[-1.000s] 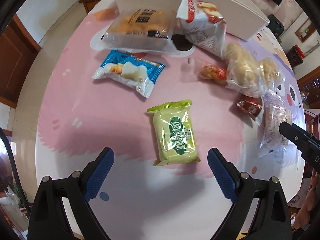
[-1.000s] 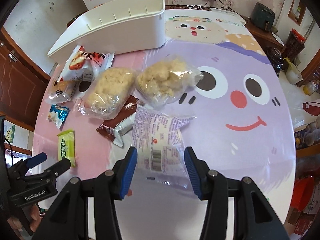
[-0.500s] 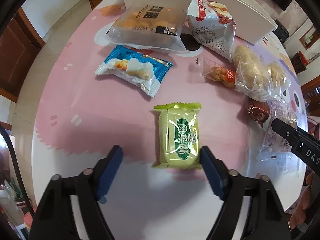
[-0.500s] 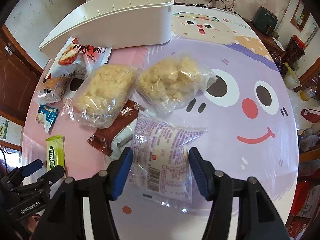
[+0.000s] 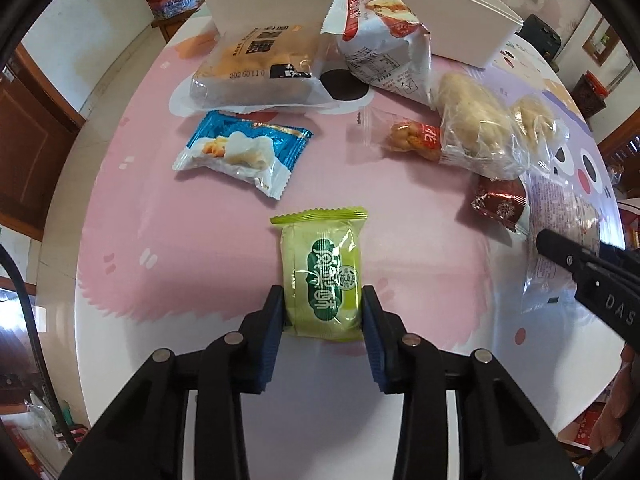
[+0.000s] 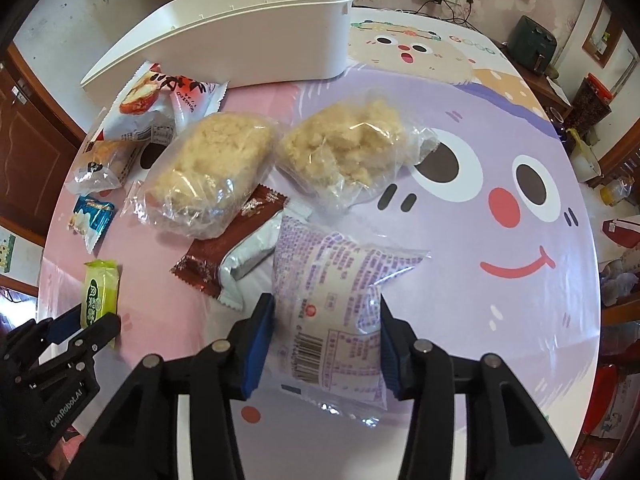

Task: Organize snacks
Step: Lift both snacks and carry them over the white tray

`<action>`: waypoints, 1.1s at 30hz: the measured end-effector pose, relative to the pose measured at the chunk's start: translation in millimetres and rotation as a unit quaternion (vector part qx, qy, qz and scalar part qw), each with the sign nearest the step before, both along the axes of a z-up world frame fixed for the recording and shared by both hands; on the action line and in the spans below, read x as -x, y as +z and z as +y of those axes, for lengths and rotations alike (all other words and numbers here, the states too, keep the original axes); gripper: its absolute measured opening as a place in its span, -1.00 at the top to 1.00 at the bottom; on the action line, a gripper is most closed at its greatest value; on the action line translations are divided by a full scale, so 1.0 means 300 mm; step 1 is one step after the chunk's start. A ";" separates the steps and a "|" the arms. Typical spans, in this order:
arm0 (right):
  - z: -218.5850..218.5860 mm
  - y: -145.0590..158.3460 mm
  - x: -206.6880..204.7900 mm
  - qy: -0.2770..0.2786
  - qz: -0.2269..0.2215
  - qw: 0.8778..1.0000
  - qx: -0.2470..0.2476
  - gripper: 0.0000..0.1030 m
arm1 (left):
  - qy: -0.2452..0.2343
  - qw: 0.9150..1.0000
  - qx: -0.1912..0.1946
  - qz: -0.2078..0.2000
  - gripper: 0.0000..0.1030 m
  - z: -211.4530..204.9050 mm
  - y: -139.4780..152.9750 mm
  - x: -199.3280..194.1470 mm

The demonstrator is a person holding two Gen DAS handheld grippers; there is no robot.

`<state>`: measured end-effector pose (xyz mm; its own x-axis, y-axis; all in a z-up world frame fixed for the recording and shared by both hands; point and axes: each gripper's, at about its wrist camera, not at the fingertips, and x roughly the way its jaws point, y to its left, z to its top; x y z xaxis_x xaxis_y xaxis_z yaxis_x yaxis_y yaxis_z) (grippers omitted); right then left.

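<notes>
Since both tongs are at work on the table (image 5: pixel 168 320), you have two items to log.

Item one: green packet (image 5: pixel 325 276), near edge of the table, lengthwise between your left tongs (image 5: pixel 323 312). Their jaws have just been closing and now pinch its near end on both long sides. Judged light, a soft cake in slick film; firm enough to lift by the sides, easily crushed if you squeeze harder.

Item two: purple bag (image 6: pixel 332 312), flat on the table beside the brown packet (image 6: pixel 224 256), between your right tongs (image 6: pixel 326 336). Their jaws have just been closing; the pads meet the film's edges, but you cannot tell whether they truly grip. Judged light, puffy, slippery and crinkly; take it across the filled middle, not the loose seam.

Destination, presumably: white bin (image 6: pixel 256 44), far side.
</notes>
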<state>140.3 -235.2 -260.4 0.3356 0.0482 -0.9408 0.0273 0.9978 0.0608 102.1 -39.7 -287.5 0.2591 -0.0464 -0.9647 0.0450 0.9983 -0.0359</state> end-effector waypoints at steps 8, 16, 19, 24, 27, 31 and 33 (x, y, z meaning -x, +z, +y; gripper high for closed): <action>0.002 0.079 0.111 -0.001 -0.003 0.999 -0.039 0.12 | -0.008 0.999 0.028 -0.022 0.31 0.044 0.149 0.026; 0.056 0.303 0.134 0.026 -0.049 0.996 -0.069 0.11 | -0.030 0.996 0.046 -0.073 0.31 0.047 0.408 -0.012; 0.078 0.406 0.095 0.033 -0.075 0.994 -0.076 0.11 | -0.034 0.994 0.051 -0.093 0.31 0.039 0.500 -0.061; 0.112 0.590 -0.015 0.042 -0.120 0.989 -0.077 0.11 | -0.045 0.988 0.055 -0.134 0.31 0.052 0.674 -0.174; 0.126 0.709 -0.094 0.047 -0.154 0.984 -0.075 0.11 | -0.051 0.984 0.050 -0.160 0.31 0.058 0.757 -0.243; 0.139 0.848 -0.204 0.053 -0.194 0.977 -0.070 0.11 | -0.059 0.978 0.042 -0.195 0.31 0.068 0.874 -0.353; 0.144 0.909 -0.257 0.053 -0.208 0.975 -0.064 0.10 | -0.063 0.975 0.038 -0.209 0.30 0.072 0.921 -0.411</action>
